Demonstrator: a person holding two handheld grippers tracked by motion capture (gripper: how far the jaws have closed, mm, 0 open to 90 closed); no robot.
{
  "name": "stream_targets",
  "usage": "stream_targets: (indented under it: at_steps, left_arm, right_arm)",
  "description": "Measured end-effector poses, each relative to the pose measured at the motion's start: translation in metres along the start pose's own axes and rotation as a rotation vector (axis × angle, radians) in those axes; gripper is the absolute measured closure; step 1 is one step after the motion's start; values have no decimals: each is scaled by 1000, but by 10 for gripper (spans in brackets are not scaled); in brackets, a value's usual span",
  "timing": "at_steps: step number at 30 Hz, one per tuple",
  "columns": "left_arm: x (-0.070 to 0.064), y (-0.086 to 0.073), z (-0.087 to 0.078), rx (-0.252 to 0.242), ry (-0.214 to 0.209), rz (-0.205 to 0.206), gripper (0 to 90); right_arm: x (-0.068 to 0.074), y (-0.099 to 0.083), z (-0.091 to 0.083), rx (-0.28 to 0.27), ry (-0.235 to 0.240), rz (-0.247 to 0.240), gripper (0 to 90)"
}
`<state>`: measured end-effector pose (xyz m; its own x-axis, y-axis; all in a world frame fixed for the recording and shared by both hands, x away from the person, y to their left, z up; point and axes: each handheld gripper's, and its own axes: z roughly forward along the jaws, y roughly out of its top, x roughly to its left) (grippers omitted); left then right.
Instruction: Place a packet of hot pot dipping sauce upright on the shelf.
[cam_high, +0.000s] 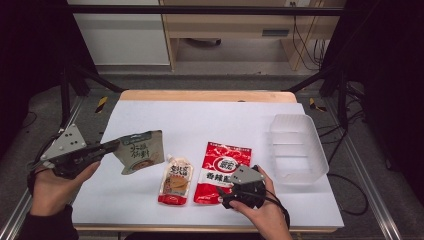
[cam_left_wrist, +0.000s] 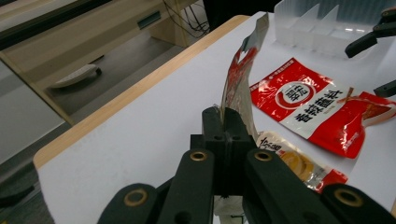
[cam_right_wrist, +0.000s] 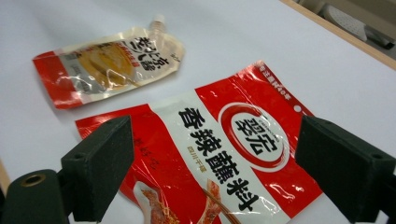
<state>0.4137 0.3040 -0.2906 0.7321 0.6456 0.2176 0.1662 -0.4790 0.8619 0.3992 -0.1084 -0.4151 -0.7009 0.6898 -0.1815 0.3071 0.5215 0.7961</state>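
Lifting one packet while the other gripper lines up on the next.
Left gripper (cam_high: 111, 146) pinches the grey-green foil pouch (cam_high: 140, 150) by its edge, clear of the white table (cam_high: 200, 120); right gripper (cam_right_wrist: 210, 163), jaws spread, straddles the flat red seasoning sachet (cam_right_wrist: 224, 154), ready to clamp.

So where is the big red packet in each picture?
High view: the big red packet lies flat at centre bottom, just ahead of the right tongs.
Left gripper view: it lies at the right, beyond the held green pouch.
Right gripper view: it lies in the middle, between the open jaws.
Shared landmark: the small spouted sauce pouch beside it.
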Motion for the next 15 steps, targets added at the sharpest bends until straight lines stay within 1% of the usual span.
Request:
stream_targets:
  at_steps: [1, 2, 3, 4, 5, 6, 7, 8, 9, 10, 12, 13, 14, 15]
  left_arm:
    - [-2, 3, 2, -1, -4, 4, 900]
    - [-4, 7, 5, 0, -8, 11, 900]
    - [-8, 13, 9, -4, -24, 18, 900]
    - [-8, 13, 9, -4, -24, 18, 900]
    - [-11, 16, 12, -9, -28, 24, 900]
    - [-15, 22, 16, -16, -39, 31, 900]
    - [-15, 22, 16, -16, -39, 31, 900]
    - [-17, 25, 18, -16, -43, 37, 900]
    - [-19, 28, 22, -13, -51, 46, 900]
    - [-22, 33, 27, -8, -57, 55, 900]
    - [-24, 35, 30, -8, -63, 58, 900]
    - [-26, 37, 33, -6, -70, 62, 900]
    - [-30, 42, 40, -2, -82, 74, 900]
    - [-30, 42, 40, -2, -82, 74, 900]
  right_arm:
    - [0, 3, -1, 2, 5, -4, 116]
    - [0, 12, -5, 11, 20, -22, 112]
    - [-1, 15, -7, 15, 21, -34, 111]
    - [-1, 15, -7, 15, 21, -34, 111]
    - [-1, 19, -9, 14, 15, -47, 112]
    - [-3, 28, -13, 19, 21, -64, 111]
    - [-3, 28, -13, 19, 21, -64, 111]
    - [-4, 32, -15, 22, 27, -74, 111]
    - [-6, 41, -18, 34, 47, -86, 97]
    - [-7, 44, -20, 38, 58, -93, 96]
    - [-9, 50, -23, 40, 68, -102, 95]
    - [-9, 50, -23, 40, 68, -102, 95]
    - [-12, 57, -26, 56, 90, -117, 82]
    - [-13, 58, -27, 64, 96, -120, 84]
